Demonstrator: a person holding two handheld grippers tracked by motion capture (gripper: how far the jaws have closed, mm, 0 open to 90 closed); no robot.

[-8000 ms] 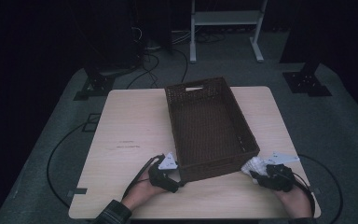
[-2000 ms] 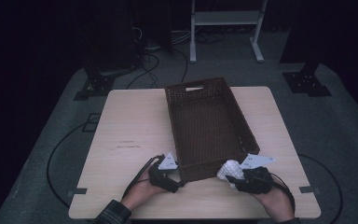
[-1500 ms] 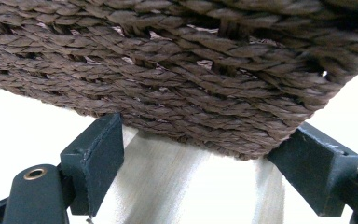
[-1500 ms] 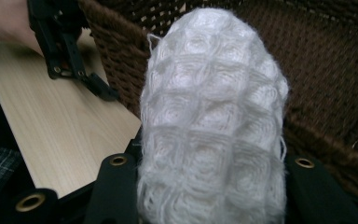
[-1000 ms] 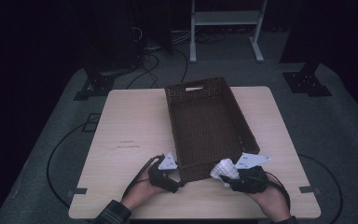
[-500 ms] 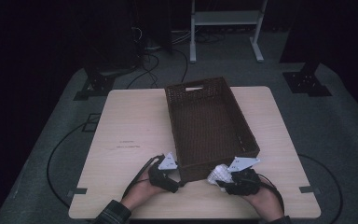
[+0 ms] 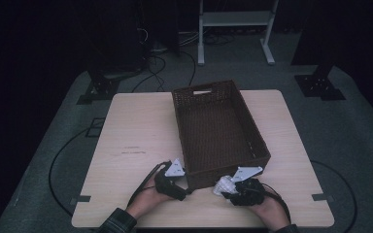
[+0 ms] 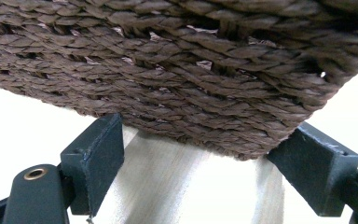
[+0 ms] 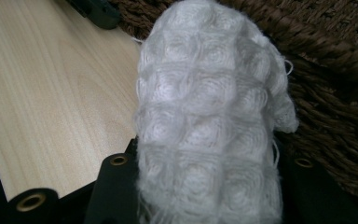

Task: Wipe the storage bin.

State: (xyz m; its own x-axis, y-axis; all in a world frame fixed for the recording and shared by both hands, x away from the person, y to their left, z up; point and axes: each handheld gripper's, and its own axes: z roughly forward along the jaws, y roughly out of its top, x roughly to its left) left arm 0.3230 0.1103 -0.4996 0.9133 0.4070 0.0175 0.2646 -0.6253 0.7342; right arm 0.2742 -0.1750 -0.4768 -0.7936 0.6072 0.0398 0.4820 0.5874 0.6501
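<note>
Risk: white knitted cloth [image 9: 209, 121], pinched in right gripper [image 7: 228, 188] near basket [image 7: 213, 128] front wall, snagging on wicker. Left gripper [image 8: 209, 154] spread wide at near-left corner; slipping possible.

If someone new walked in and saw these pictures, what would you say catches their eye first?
Probably the big brown woven basket standing empty in the middle of the pale wooden table. Next, the fluffy white cloth gripped in the right gripper, just outside the basket's near wall. The left gripper sits at the basket's near left corner, its jaws spread on either side of that corner.
</note>
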